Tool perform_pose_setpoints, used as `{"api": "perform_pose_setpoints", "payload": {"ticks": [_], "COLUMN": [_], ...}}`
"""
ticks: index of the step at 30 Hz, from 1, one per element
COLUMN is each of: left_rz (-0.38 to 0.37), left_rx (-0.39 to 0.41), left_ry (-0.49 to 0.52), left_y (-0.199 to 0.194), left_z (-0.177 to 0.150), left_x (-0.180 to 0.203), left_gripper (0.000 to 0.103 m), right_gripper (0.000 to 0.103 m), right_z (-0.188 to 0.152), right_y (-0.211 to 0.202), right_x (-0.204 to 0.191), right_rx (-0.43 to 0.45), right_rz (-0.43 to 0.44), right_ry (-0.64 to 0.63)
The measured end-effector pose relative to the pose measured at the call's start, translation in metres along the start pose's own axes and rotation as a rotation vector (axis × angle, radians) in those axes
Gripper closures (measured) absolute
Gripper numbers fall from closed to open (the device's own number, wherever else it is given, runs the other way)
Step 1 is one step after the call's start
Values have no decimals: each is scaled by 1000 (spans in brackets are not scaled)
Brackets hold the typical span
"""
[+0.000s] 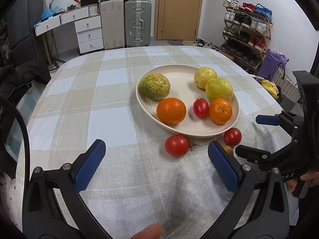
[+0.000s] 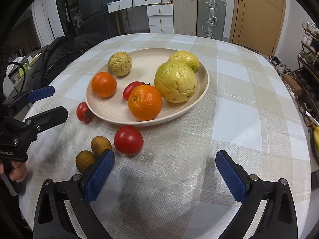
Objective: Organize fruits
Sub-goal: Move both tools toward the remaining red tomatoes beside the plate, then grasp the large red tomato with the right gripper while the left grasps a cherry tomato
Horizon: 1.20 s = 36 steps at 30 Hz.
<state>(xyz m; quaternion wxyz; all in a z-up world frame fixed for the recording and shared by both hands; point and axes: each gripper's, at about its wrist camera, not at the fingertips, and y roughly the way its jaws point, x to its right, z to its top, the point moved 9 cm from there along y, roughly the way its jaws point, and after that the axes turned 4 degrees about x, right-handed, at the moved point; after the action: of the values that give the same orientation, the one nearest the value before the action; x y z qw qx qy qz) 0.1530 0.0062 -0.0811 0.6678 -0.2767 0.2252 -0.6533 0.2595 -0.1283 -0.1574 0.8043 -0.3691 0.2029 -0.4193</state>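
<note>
A cream plate (image 1: 236,107) (image 2: 147,59) on the checked tablecloth holds three yellow-green guavas (image 1: 155,86) (image 2: 175,81), two oranges (image 1: 171,110) (image 2: 145,102) and a small tomato (image 1: 200,107) (image 2: 130,89). Two tomatoes lie on the cloth by the plate's near rim (image 1: 176,145) (image 2: 128,140), (image 1: 232,136) (image 2: 84,112). Two small brown fruits (image 2: 101,145) (image 2: 85,160) lie beside them. My left gripper (image 1: 156,157) is open and empty, just short of the tomato. My right gripper (image 2: 165,166) is open and empty, its left finger beside the brown fruits.
Each gripper shows in the other's view, at the right edge (image 1: 279,135) and at the left edge (image 2: 33,107). Suitcases (image 1: 137,23), white drawers (image 1: 87,33) and a shoe rack (image 1: 247,31) stand behind the table. A dark jacket (image 2: 59,55) lies at the table's left.
</note>
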Motion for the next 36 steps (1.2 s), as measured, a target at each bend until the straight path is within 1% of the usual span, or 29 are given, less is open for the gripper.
{"api": "perform_pose_setpoints", "payload": {"ticks": [5, 6, 8, 14, 19, 24, 25, 27, 29, 30, 32, 33, 35, 36], "left_rz": [3, 3, 2, 5, 8, 7, 7, 4, 2, 2, 1, 0, -5, -5], "left_rx": [-6, -7, -12, -25, -32, -49, -51, -54, -57, -57, -58, -59, -61, -63], "left_ry": [-4, -4, -6, -10, -10, -18, -18, -18, -19, -19, -18, -17, -18, -18], "left_y": [4, 4, 6, 9, 11, 17, 17, 20, 21, 21, 21, 21, 22, 22], "left_z": [-1, -1, -2, -5, -8, -11, -11, -11, -12, -12, -13, -13, -14, -15], "left_x": [-2, -3, -3, -5, -6, -8, -8, -8, -8, -8, -8, -8, -7, -7], "left_gripper": [1, 1, 1, 1, 1, 1, 1, 1, 1, 1, 1, 1, 1, 1], "right_gripper": [0, 0, 0, 0, 0, 1, 3, 14, 29, 32, 45, 47, 56, 57], "right_z": [-4, -3, -2, 3, 4, 5, 5, 6, 7, 7, 7, 8, 7, 7], "right_y": [9, 10, 11, 17, 16, 12, 12, 10, 8, 7, 6, 5, 3, 3], "right_x": [-3, -4, -5, -5, -3, -5, -6, -11, -17, -20, -28, -30, -35, -36], "right_rx": [-32, -22, -27, -23, -14, -3, -2, 8, 15, 19, 27, 29, 31, 32], "right_rz": [-33, -47, -42, -69, -72, -68, -65, -26, -6, 5, 37, 50, 91, 101], "right_ry": [-16, -27, -21, -5, 4, -21, -25, -26, -47, -56, -70, -73, -69, -68]}}
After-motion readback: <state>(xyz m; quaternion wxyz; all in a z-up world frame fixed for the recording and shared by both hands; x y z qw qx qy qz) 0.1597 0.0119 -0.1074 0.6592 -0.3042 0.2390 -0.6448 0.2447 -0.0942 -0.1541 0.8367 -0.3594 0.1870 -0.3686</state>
